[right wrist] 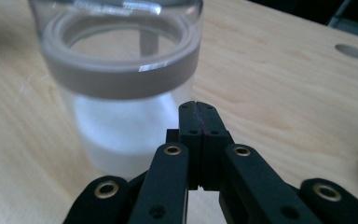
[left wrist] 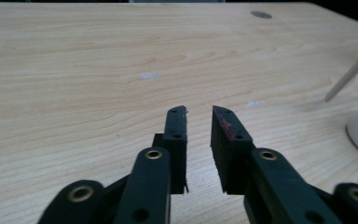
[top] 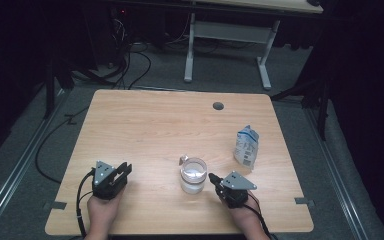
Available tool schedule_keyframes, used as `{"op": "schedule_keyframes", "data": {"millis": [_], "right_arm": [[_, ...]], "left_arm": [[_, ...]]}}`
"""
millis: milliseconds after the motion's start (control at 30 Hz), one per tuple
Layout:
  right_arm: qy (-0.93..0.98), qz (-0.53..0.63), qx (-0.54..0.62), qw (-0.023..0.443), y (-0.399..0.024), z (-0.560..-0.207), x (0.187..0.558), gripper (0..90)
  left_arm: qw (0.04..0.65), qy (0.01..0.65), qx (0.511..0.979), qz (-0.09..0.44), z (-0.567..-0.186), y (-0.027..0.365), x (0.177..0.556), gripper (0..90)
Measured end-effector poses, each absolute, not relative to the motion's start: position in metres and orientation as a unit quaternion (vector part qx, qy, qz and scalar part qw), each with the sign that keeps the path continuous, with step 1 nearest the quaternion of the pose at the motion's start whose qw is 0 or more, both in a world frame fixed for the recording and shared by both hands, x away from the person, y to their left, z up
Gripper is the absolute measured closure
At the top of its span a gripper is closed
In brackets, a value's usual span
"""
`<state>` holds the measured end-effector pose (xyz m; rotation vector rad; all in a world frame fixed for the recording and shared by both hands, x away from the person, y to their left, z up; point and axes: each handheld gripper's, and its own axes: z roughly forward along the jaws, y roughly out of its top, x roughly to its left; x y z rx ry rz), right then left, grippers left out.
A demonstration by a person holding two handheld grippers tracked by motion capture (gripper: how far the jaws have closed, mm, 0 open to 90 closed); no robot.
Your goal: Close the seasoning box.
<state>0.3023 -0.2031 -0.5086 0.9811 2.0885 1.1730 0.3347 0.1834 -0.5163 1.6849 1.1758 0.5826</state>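
High view: the jar (top: pixel 193 175) stands near the tabletop's (top: pixel 150 125) front edge, a little right of its middle, open at the top, with white powder low inside and a thin stick (left wrist: pixel 349 74) leaning out of it. My right gripper (top: pixel 213 178) sits just beside the jar's right flank, its jaws pressed together on nothing; in the right gripper view the tips point straight at the jar's lower wall, close to it, though I cannot tell whether they touch. My left gripper (top: pixel 125 169) rests toward the front left corner, well apart from the jar, jaws spread a little with only bare wood between them. A small carton (top: pixel 245 146) stands toward the right edge, behind my right hand (top: pixel 242 212).

My worry is the right gripper: closed tips work like a ram. If I push on, I would judge the jar slides or tips, since nothing braces its far side, and the powder spills through the open mouth. The leaning stick could swing out as well. My left gripper's gap looks too narrow for the jar, so bringing it over as it stands would only knock the wall.
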Motion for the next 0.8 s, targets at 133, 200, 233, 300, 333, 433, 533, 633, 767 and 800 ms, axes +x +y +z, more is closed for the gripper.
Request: {"op": "schedule_keyframes", "data": {"millis": [133,200,233,300,333,433,533,633,767,800], "right_arm": [[0.774,0.441,0.363,0.274,-0.2,-0.505,0.308,90.0],[0.774,0.438,0.361,0.28,-0.199,-0.505,0.307,90.0],[0.774,0.441,0.361,0.276,-0.199,-0.506,0.307,90.0],[0.775,0.441,0.36,0.274,-0.199,-0.506,0.307,90.0],[0.776,0.441,0.358,0.276,-0.199,-0.507,0.305,90.0],[0.777,0.443,0.355,0.273,-0.198,-0.506,0.302,90.0],[0.779,0.447,0.347,0.271,-0.195,-0.506,0.296,90.0],[0.783,0.449,0.338,0.267,-0.19,-0.506,0.29,90.0],[0.787,0.453,0.327,0.262,-0.184,-0.506,0.284,90.0],[0.788,0.453,0.325,0.263,-0.183,-0.506,0.283,90.0]], "left_arm": [[0.479,0.481,0.694,0.242,-0.517,0.185,0.334,72.7],[0.476,0.48,0.695,0.244,-0.517,0.186,0.335,72.4],[0.476,0.481,0.695,0.243,-0.517,0.187,0.335,72.4],[0.476,0.482,0.695,0.242,-0.518,0.187,0.335,72.5],[0.475,0.482,0.695,0.242,-0.518,0.188,0.335,72.5],[0.476,0.482,0.694,0.242,-0.518,0.188,0.335,72.7],[0.475,0.481,0.696,0.243,-0.517,0.187,0.335,72.6],[0.474,0.479,0.698,0.242,-0.518,0.186,0.335,72.7],[0.474,0.478,0.698,0.243,-0.518,0.186,0.335,72.6],[0.474,0.478,0.698,0.243,-0.517,0.186,0.335,72.6]]}}
